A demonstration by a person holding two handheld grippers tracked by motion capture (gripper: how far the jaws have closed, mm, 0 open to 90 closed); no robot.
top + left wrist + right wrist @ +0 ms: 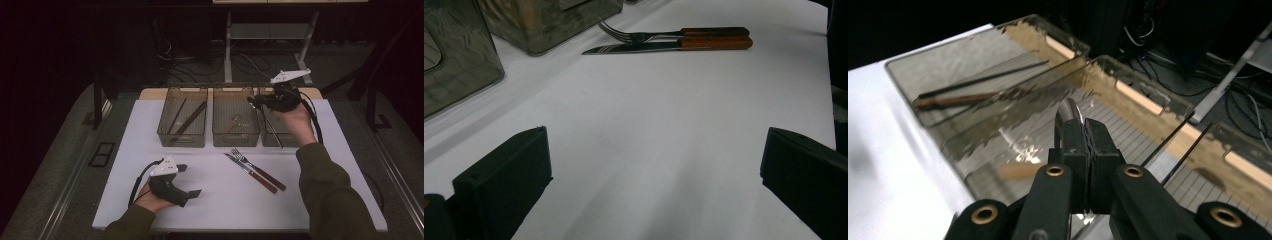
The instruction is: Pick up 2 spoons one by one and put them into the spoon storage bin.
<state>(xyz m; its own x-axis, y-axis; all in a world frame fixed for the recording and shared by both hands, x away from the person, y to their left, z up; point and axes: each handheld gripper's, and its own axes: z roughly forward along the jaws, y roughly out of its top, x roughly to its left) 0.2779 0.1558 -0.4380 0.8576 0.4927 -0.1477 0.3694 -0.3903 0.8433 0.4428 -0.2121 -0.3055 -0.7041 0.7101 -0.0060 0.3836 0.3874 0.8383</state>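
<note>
Right gripper (pixel 1083 135) is clamped on what looks like a spoon (pixel 1068 111) above the middle bin (pixel 1128 90): light, rigid, slick metal, likely to pivot, so grip mid-handle; left gripper (pixel 649 165) sits wide open, empty, over the table (pixel 649 100).

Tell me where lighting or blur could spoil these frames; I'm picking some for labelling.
High view: the room behind the table is almost black, and the white top is evenly lit. Left gripper view: the knife and fork look sharp, with glints on the blade. Right gripper view: the clear bins look rippled, and the spoon is slightly soft.
</note>
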